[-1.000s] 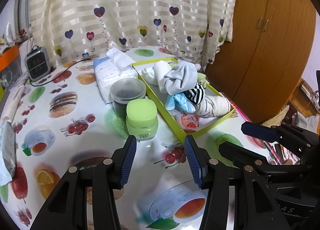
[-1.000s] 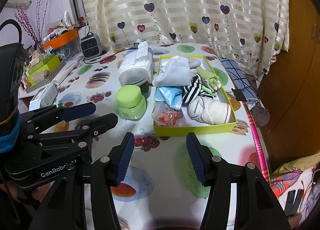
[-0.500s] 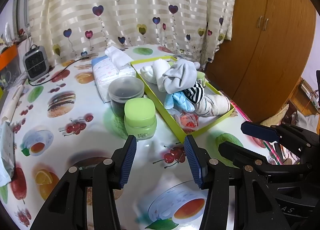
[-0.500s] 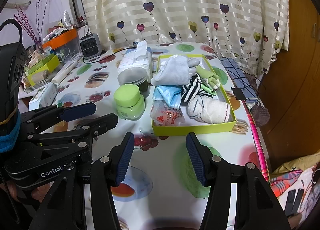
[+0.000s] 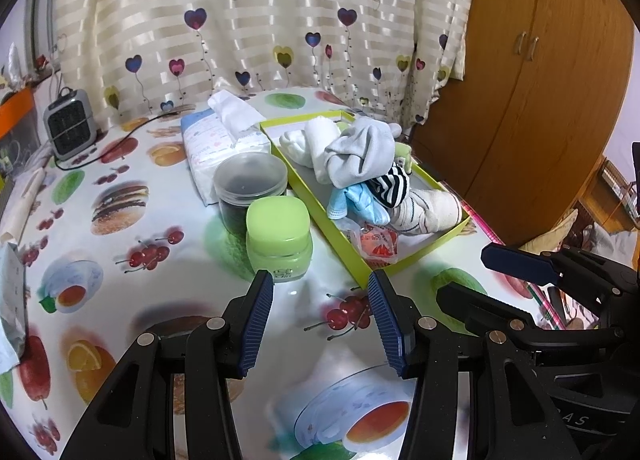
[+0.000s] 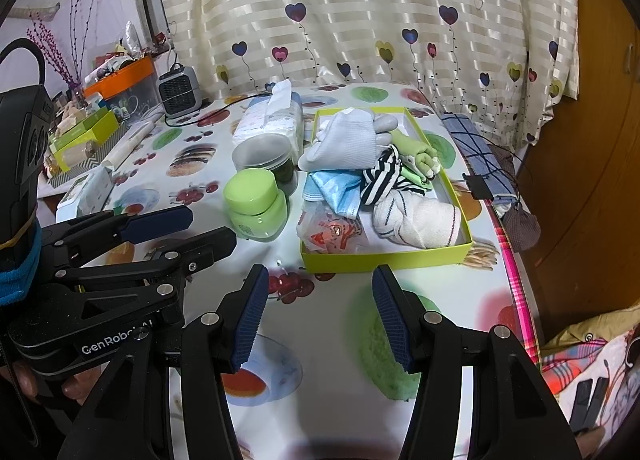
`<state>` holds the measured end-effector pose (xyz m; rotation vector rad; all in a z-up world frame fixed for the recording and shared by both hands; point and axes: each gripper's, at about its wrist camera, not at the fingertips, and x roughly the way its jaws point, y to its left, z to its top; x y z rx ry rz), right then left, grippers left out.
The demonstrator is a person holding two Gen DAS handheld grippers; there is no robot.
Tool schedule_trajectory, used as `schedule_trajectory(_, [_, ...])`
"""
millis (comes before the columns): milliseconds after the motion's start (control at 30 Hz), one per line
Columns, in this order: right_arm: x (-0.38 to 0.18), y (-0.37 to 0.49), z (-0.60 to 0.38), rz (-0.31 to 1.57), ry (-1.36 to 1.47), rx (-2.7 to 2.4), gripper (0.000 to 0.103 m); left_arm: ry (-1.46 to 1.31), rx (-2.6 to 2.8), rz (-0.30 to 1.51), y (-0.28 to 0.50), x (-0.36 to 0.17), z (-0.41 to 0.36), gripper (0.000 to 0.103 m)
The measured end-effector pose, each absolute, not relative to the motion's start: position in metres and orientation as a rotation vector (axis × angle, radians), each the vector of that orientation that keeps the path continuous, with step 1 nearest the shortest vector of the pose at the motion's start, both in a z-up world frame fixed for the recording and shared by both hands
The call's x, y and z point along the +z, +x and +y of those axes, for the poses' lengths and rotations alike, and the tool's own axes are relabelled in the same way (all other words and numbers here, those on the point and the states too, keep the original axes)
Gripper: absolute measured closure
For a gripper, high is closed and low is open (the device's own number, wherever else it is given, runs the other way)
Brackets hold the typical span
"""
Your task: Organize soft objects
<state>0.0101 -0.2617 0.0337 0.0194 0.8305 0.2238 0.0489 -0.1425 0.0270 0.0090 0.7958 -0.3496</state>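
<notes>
A lime-green tray (image 5: 424, 253) (image 6: 384, 261) on the fruit-print table holds soft things: a grey sock (image 5: 360, 152) (image 6: 348, 140), a striped sock (image 5: 390, 186) (image 6: 382, 176), a blue face mask (image 5: 360, 206) (image 6: 332, 188), a white rolled sock (image 5: 430, 208) (image 6: 420, 220), a green toy (image 6: 416, 152) and a red-printed packet (image 5: 374, 242) (image 6: 332, 230). My left gripper (image 5: 322, 324) is open and empty, short of the tray's near corner. My right gripper (image 6: 320, 318) is open and empty, in front of the tray.
A green-lidded jar (image 5: 279, 238) (image 6: 256, 200), a clear tub (image 5: 250, 184) (image 6: 266, 154) and a tissue pack (image 5: 224, 140) (image 6: 272, 120) stand left of the tray. A small heater (image 5: 70, 128) is at the back. A checked cloth (image 6: 476, 148) lies right of the tray, and the table edge is beyond it.
Both grippers have drifted very slightly towards the tray. Both stay open and empty, and nothing on the table has moved.
</notes>
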Motion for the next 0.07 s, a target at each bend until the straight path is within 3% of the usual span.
schedule_trajectory(67, [0.0338, 0.0102, -0.2619, 0.831, 0.019, 0.224, 0.048, 0.011, -0.349, 0.796, 0.0489, 0.0271, -0.1424, 0.054])
